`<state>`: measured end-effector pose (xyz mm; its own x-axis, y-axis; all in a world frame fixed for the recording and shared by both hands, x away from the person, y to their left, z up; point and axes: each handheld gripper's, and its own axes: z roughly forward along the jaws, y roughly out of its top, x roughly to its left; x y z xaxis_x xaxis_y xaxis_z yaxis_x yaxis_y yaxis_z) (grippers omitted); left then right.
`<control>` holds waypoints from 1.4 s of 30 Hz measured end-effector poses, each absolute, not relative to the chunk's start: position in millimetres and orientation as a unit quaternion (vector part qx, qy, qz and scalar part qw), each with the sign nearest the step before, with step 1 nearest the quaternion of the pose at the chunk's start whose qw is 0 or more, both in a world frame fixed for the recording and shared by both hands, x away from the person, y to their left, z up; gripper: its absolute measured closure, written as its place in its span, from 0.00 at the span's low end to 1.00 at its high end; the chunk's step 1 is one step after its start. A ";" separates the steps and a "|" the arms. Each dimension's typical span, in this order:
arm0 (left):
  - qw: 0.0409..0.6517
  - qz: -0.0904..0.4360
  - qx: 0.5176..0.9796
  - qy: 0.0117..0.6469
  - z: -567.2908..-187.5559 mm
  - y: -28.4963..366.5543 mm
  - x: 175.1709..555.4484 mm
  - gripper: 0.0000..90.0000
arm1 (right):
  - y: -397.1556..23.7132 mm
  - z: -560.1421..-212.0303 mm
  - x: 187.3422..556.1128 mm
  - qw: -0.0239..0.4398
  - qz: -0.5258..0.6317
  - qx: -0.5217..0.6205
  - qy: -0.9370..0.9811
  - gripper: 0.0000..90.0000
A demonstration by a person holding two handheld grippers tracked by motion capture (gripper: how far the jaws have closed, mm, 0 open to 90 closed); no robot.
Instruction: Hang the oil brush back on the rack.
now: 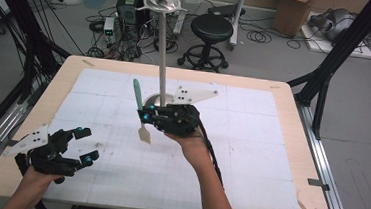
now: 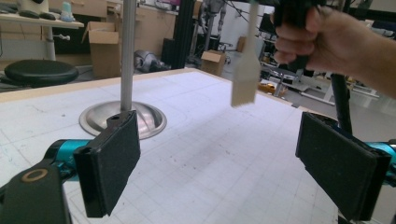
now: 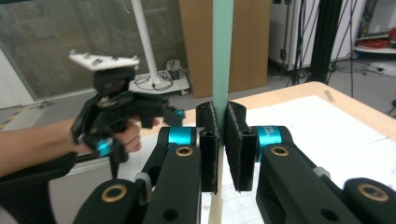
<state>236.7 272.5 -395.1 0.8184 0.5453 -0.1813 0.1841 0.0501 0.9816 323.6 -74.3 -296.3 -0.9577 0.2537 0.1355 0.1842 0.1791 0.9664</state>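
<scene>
A spatula with a green handle and a cream blade hangs upright above the middle of the table. My right gripper is shut on its handle, with the blade pointing down. My left gripper is low over the near left corner of the mat, open, with nothing between its pads. A metal stand with a round base rises just behind the right gripper.
A white gridded mat covers the wooden table. Beyond the far edge are a black stool, loose cables and cardboard boxes on the floor. Black frame legs stand at both sides.
</scene>
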 end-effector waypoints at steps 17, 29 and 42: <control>0.674 0.133 0.674 0.269 -401.6 282.0 232.6 0.16 | -52.6 -255.8 371.9 0.039 0.631 0.163 0.757 0.94; 0.670 0.131 0.676 0.276 -406.8 292.6 229.3 0.16 | -36.7 -231.7 398.1 0.069 0.632 0.211 0.742 0.94; 0.670 0.127 0.680 0.270 -406.9 291.6 229.7 0.17 | -28.3 -217.8 413.6 0.080 0.637 0.246 0.726 0.94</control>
